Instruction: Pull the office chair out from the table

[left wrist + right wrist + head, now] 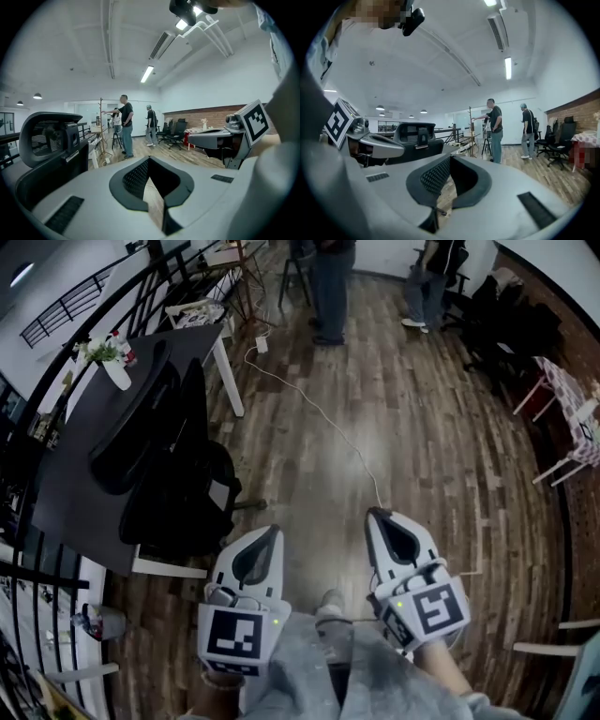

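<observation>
Wood floor (422, 427); office chair (178, 493) tucked at black table (67, 504)

floor (422, 427): wood planks, a bit shiny | table (56, 493): dark, matt top | office chair (178, 493): black, matt | left gripper (270, 532), right gripper (377, 517): smooth grey plastic, bumpy black pads (136, 178)

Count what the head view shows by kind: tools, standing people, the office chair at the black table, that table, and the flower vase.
Tools: 2, left tool, right tool
People standing: 2
Office chair: 1
Black table: 1
Flower vase: 1
Total: 7
</observation>
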Available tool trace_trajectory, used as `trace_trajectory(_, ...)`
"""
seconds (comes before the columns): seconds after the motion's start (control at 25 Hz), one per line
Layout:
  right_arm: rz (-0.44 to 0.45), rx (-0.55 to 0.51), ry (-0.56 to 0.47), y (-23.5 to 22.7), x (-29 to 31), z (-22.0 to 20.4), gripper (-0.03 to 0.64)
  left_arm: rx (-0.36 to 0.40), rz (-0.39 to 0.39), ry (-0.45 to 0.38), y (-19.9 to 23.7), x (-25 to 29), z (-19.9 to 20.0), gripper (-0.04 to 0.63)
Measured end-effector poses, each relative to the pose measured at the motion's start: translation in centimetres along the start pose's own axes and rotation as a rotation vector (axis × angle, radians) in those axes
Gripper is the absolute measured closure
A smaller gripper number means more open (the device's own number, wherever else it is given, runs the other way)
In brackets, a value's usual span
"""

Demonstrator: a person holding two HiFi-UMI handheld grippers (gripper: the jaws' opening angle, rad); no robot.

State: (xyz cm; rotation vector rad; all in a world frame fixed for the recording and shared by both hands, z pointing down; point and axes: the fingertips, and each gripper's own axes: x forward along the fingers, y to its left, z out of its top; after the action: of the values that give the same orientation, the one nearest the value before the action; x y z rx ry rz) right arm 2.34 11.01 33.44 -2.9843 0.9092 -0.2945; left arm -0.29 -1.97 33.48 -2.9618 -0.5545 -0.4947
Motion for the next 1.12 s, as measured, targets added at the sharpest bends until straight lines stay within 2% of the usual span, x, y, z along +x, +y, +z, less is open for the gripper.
trace_trajectory(0.24, 0.088, -0.009, -0.007, -3.6, 1.8, 0.3, 0.618, 0.024, 0.064, 0.005, -0.4, 3.0, 1.4, 0.584)
trace_trajectory(0.44, 0.15, -0.009, 0.016, -4.8, 3.4, -0.3, 0.618, 0.012, 0.15, 0.016, 0.7, 4.1, 1.5, 0.584)
trace_trajectory(0.72, 0.217, -0.026, 0.031, -5.3, 6.6, -1.0, 0.618, -0.011, 0.23, 0.016, 2.8, 5.5, 1.5, 0.584)
trace_trajectory(1.12, 0.338, -0.11, 0.019, -4.7, 15.1, 1.2, 0.618, -0.05, 0.304, -0.006, 8.2, 9.4, 2.9, 0.584)
